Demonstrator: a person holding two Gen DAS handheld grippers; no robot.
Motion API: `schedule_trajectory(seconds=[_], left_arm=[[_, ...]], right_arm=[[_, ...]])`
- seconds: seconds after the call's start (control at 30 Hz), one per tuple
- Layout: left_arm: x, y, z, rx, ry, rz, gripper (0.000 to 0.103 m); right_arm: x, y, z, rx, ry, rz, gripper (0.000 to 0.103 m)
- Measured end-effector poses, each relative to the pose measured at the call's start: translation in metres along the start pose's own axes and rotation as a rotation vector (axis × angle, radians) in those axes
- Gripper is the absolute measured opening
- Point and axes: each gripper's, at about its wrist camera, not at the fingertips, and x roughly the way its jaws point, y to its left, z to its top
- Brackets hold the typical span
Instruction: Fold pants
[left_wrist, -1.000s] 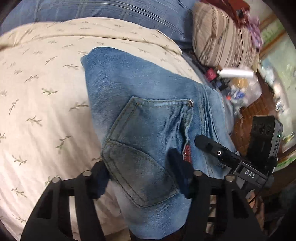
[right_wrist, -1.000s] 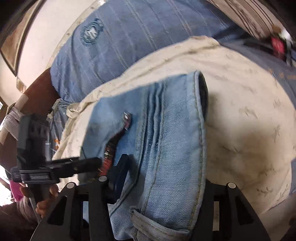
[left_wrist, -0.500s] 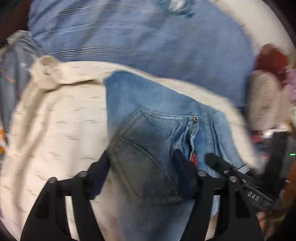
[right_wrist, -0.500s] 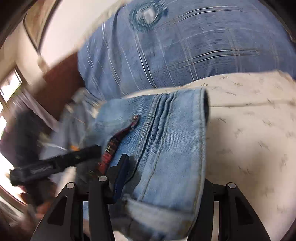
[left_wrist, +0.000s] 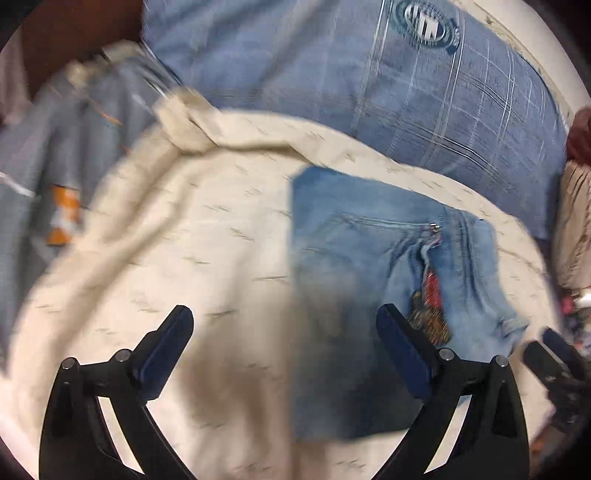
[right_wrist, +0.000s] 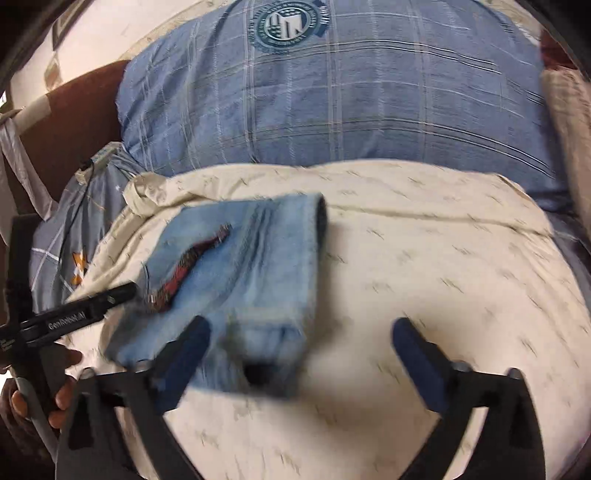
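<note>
The folded blue jeans (left_wrist: 369, 266) lie as a compact bundle on the cream bedspread (left_wrist: 207, 258), back pocket and red lining facing up. My left gripper (left_wrist: 284, 343) is open and empty, its fingers straddling the bundle's near left edge. In the right wrist view the jeans (right_wrist: 251, 273) lie at centre left. My right gripper (right_wrist: 299, 347) is open and empty, its left finger (right_wrist: 184, 354) over the bundle's near edge. The left gripper's finger (right_wrist: 96, 299) shows at the left, close to the jeans.
A blue plaid pillow (right_wrist: 332, 96) stands behind the bedspread (right_wrist: 424, 280). A grey patterned cloth (left_wrist: 62, 173) lies at the left, a striped cushion (left_wrist: 576, 221) at the right. A brown headboard (right_wrist: 70, 122) is at the back left.
Both grippers have opened wide, let go of the jeans and pulled back. The folded bundle now lies on the bedspread. Both views have swung toward the blue pillow.
</note>
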Motion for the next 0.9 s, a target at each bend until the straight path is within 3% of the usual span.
schedule_trajectory(seconds=[0.13,0.3,0.4,0.6,0.9], left_arm=[[-0.027,-0.004,-0.027,0.086,-0.049,0.116,0.100],[-0.045,-0.009,-0.059,0.174,-0.065,0.203,0.100],[-0.050,-0.013,-0.070,0.215,-0.068,0.222,0.100],[-0.069,-0.016,-0.082,0.244,-0.084,0.161,0.100],[-0.083,-0.016,-0.088,0.222,-0.079,0.069,0.100]], right_arm=[[-0.010,-0.004,-0.030,0.051,0.080,-0.042,0.103],[-0.038,0.005,-0.060,-0.020,-0.014,-0.176,0.103],[-0.054,0.011,-0.069,-0.050,-0.058,-0.194,0.103],[-0.082,0.018,-0.078,-0.078,-0.147,-0.231,0.103],[-0.090,0.013,-0.084,-0.052,-0.177,-0.217,0.103]])
